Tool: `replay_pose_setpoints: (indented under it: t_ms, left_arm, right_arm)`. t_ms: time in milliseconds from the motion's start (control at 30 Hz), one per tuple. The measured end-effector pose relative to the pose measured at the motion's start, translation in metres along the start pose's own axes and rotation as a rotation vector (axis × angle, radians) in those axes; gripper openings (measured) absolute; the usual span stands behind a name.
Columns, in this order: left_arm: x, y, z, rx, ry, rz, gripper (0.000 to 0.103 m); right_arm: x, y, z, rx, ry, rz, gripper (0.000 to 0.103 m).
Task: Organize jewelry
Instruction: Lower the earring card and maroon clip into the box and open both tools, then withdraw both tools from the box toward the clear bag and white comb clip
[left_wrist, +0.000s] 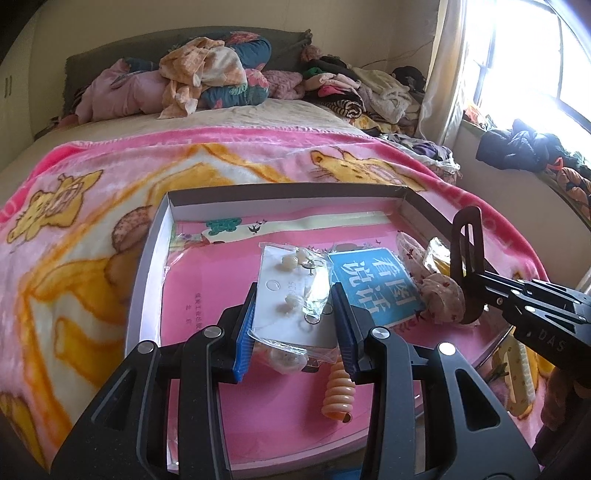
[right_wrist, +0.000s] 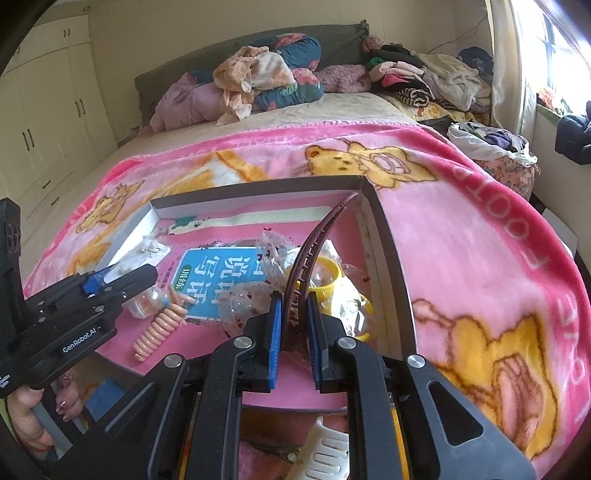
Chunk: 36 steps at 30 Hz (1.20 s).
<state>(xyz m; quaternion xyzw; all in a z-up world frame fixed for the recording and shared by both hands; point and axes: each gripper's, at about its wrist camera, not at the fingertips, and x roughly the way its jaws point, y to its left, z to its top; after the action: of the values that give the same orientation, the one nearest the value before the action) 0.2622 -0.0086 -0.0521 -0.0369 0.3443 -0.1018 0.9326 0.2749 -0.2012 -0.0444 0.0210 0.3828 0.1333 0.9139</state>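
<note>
Both hands are mid-placement over the box (left_wrist: 155, 236): the left gripper (left_wrist: 293, 314) grasps an earring packet (left_wrist: 291, 291), the right gripper (right_wrist: 293, 321) clamps a headband (right_wrist: 314, 251), so each next needs lowering inside and letting go.

The white comb (right_wrist: 325, 454) runs off the bottom edge behind the right gripper (right_wrist: 294, 332); the left gripper (left_wrist: 293, 325) covers the earring bag's (left_wrist: 295, 295) lower end, its tiny earrings indistinct; the bright window (left_wrist: 535, 62) is washed out

L gripper (left_wrist: 293, 314) jaws clamped, R gripper (right_wrist: 295, 321) jaws clamped, both angled down.
</note>
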Motion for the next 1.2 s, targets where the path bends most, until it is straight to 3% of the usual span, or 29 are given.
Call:
replay_pose_setpoints:
  t_ms: [167, 300, 633, 1200]
  left_arm:
    - [0.0, 0.0, 0.0, 0.002, 0.003, 0.004, 0.03]
    - [0.0, 0.0, 0.0, 0.003, 0.003, 0.004, 0.03]
    - [0.0, 0.003, -0.002, 0.003, 0.012, 0.007, 0.032]
    - [-0.038, 0.003, -0.012, -0.007, -0.02, 0.014, 0.06]
  right_arm:
    - [-0.003, 0.0, -0.002, 0.003, -0.005, -0.003, 0.014]
    - [-0.004, 0.0, -0.003, 0.006, -0.005, -0.01, 0.026]
    - [-0.014, -0.001, -0.012, 0.03, -0.019, -0.003, 0.044]
    - [-0.057, 0.007, -0.021, 0.036, -0.089, -0.022, 0.072]
